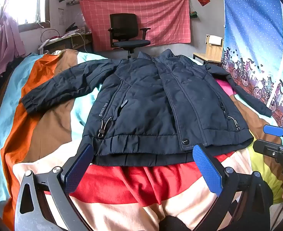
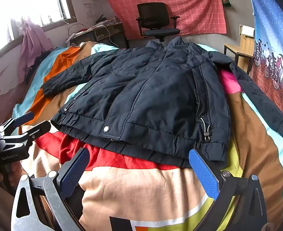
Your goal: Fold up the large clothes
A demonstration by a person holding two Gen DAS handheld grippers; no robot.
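Navy jacket [image 1: 151, 100] lies front up and spread flat on the striped bedspread [image 1: 45, 127], collar toward 12 o'clock, sleeves reaching out to 9 and 3 o'clock, hem nearest both cameras. Left gripper [image 1: 143, 154] hovers over the hem's middle, blue pads [image 1: 206, 169] spread wide, gripping nothing. Right gripper [image 2: 139, 158] hangs at the hem's 3 o'clock corner, equally wide, empty; black office chair [image 2: 156, 19] beyond the bed at 12 o'clock.
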